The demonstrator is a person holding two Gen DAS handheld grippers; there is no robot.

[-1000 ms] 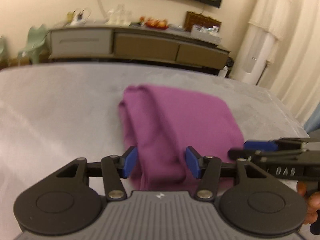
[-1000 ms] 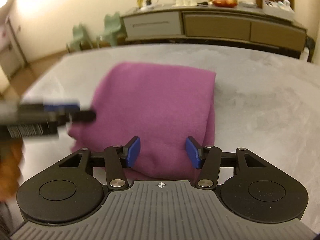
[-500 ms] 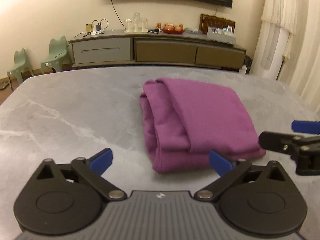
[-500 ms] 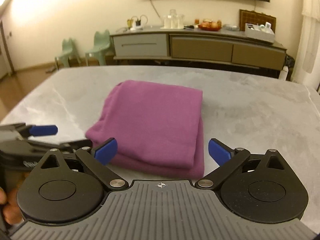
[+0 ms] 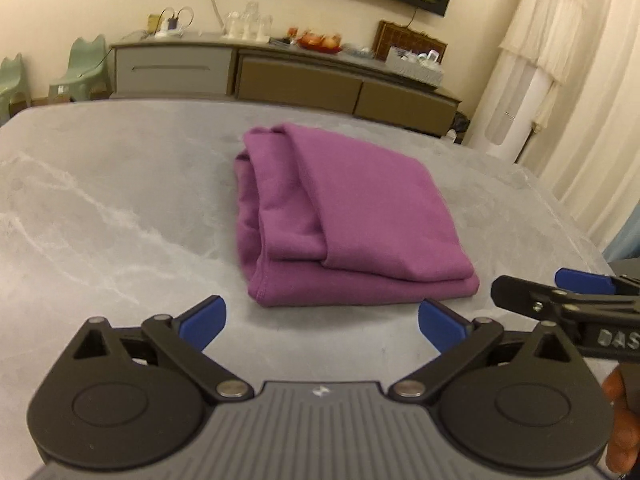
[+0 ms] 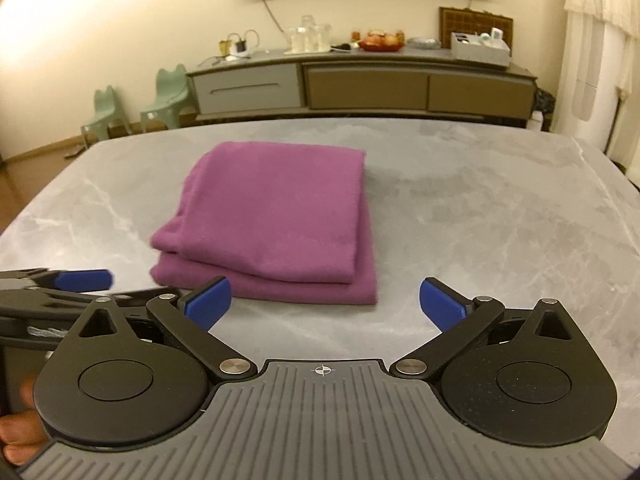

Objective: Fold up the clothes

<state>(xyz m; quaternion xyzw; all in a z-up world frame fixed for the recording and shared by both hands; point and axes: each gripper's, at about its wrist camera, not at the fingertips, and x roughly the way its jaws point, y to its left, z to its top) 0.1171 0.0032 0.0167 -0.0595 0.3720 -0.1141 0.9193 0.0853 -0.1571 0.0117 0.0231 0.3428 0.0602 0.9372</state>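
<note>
A sideboard [image 6: 360, 84] is seen beyond the grey table [image 6: 500, 216]. The folded purple garment [image 6: 276, 220] is left untouched; both the left gripper [image 5: 322, 322] and right gripper [image 6: 324, 304] are spread wide, nothing grasped.

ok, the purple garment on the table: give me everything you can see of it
The purple garment is a soft, fleece-like knit, solid magenta-purple, with no print visible. It is folded into a compact, roughly rectangular stack with at least two layers showing at the near edge, and rounded fold rolls along its left side in the left wrist view. It lies flat on the grey marbled table. Nothing else touches it: both grippers, left and right, are open and short of it.
</note>
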